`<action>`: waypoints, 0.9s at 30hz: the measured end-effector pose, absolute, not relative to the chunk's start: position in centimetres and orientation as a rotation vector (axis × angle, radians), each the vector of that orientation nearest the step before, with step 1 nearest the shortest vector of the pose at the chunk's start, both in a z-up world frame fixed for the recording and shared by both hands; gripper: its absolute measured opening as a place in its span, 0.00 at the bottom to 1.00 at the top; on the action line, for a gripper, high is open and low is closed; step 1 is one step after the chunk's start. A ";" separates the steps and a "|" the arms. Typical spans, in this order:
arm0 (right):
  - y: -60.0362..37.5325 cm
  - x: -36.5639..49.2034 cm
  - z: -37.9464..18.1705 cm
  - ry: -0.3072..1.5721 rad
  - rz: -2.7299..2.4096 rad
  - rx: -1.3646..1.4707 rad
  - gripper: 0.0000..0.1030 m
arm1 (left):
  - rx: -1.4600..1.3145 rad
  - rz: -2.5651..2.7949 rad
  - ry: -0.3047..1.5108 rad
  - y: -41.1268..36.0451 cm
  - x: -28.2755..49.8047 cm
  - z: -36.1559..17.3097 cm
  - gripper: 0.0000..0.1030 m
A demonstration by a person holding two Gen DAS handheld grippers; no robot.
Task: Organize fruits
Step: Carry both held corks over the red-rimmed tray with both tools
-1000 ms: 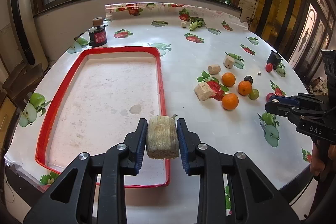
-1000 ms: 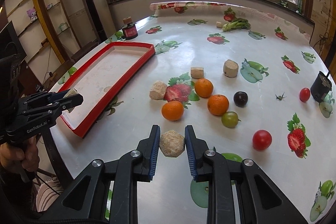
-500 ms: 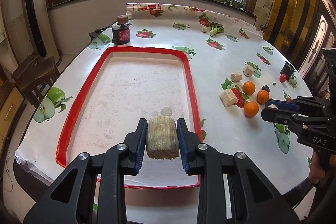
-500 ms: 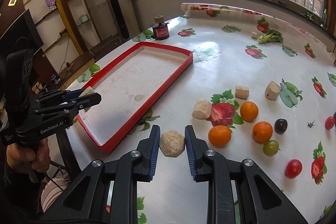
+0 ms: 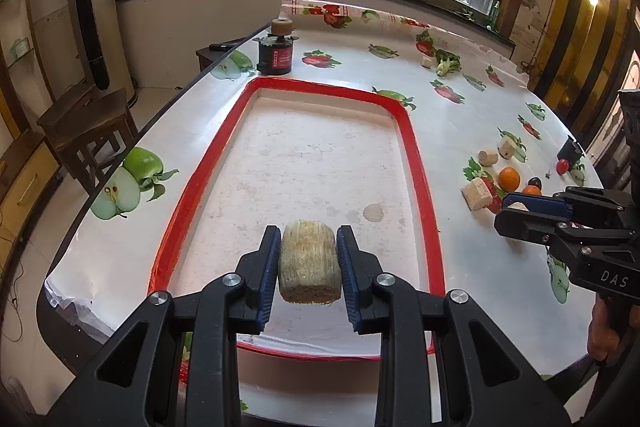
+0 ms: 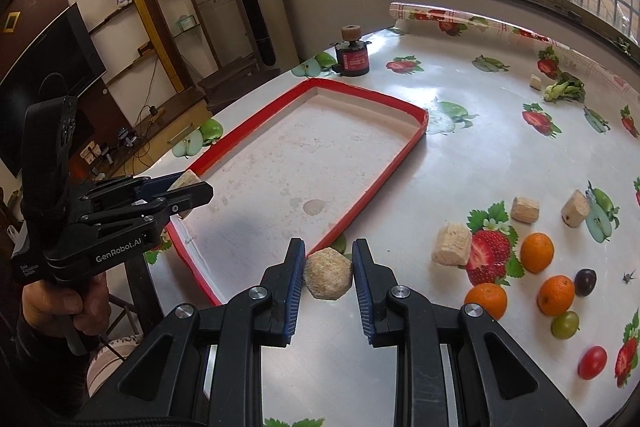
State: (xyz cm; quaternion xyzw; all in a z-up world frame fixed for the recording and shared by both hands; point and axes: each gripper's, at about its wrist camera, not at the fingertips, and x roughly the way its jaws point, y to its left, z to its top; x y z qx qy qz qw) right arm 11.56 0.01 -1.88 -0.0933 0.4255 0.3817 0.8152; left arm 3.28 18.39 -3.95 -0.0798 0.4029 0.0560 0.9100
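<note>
My left gripper (image 5: 307, 269) is shut on a tan straw-textured cylinder block (image 5: 309, 273), held above the near end of the red-rimmed tray (image 5: 416, 163). It also shows in the right wrist view (image 6: 188, 187) over the tray's near corner. My right gripper (image 6: 329, 273) is shut on a rounded tan block (image 6: 329, 274), held just outside the tray's right rim (image 6: 372, 187). In the left wrist view it sits at the right (image 5: 516, 205). Oranges (image 6: 537, 253), a dark plum (image 6: 585, 282), a green grape (image 6: 565, 325) and a red tomato (image 6: 592, 367) lie on the table to the right.
Three more tan blocks (image 6: 453, 243) lie near the fruit on the fruit-print tablecloth (image 6: 460, 155). A black jar with a cork lid (image 5: 275, 53) stands behind the tray. A green vegetable (image 6: 564, 91) lies far back. A wooden chair (image 5: 86, 131) stands beside the table's left edge.
Both grippers have moved left with their blocks. The left one now hangs over the tray's near end; the right one has come from the fruit group to the tray's right rim.
</note>
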 end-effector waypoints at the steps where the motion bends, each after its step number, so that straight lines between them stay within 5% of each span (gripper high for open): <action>1: 0.5 11.6 -1.9 0.909 0.821 -0.200 0.24 | -0.168 0.119 0.832 18.6 3.3 -4.0 0.25; 27: 11.0 19.2 -9.4 1.036 0.824 -0.278 0.25 | -0.217 0.153 0.958 21.2 5.7 -8.6 0.25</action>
